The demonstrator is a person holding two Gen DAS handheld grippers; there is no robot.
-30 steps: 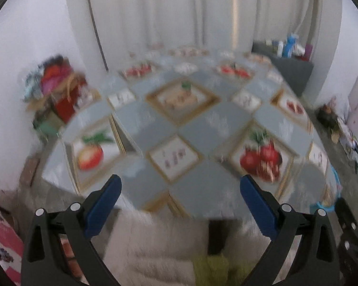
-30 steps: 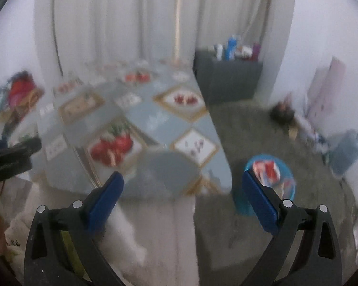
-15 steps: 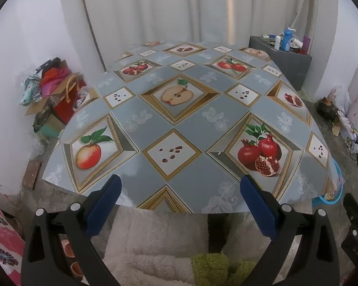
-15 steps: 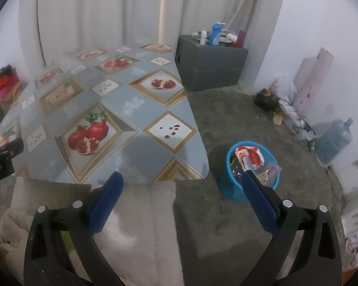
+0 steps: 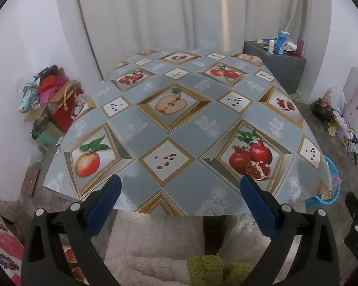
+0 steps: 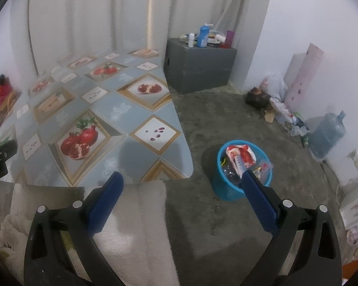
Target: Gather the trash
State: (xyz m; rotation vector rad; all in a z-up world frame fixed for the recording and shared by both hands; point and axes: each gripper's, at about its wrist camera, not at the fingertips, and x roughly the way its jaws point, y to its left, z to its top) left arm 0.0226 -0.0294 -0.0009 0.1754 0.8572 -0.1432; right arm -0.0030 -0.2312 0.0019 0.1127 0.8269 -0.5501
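Observation:
A blue plastic bin [image 6: 226, 188] stands on the floor right of the table, holding a red-and-white wrapper [image 6: 241, 155] and other trash. Its rim also shows at the table's right corner as the bin [image 5: 331, 190] in the left wrist view. The table [image 5: 179, 124] carries a grey cloth printed with fruit and nothing loose on it. My left gripper [image 5: 180, 186] hangs open over the table's near edge, nothing between its fingers. My right gripper [image 6: 182, 181] is open too, above the floor between table corner [image 6: 179, 164] and bin.
A white fluffy cover [image 5: 155, 245] lies below the near table edge. A dark cabinet [image 6: 198, 69] with bottles stands behind the table. Bags and boxes [image 5: 50, 100] pile at the left wall. Clutter [image 6: 279, 112] and a water jug [image 6: 327, 135] line the right wall.
Both views have settled from blur to sharp. The right wrist view has swung right and lower, bringing the blue bin closer. The left view has barely shifted since half a second ago.

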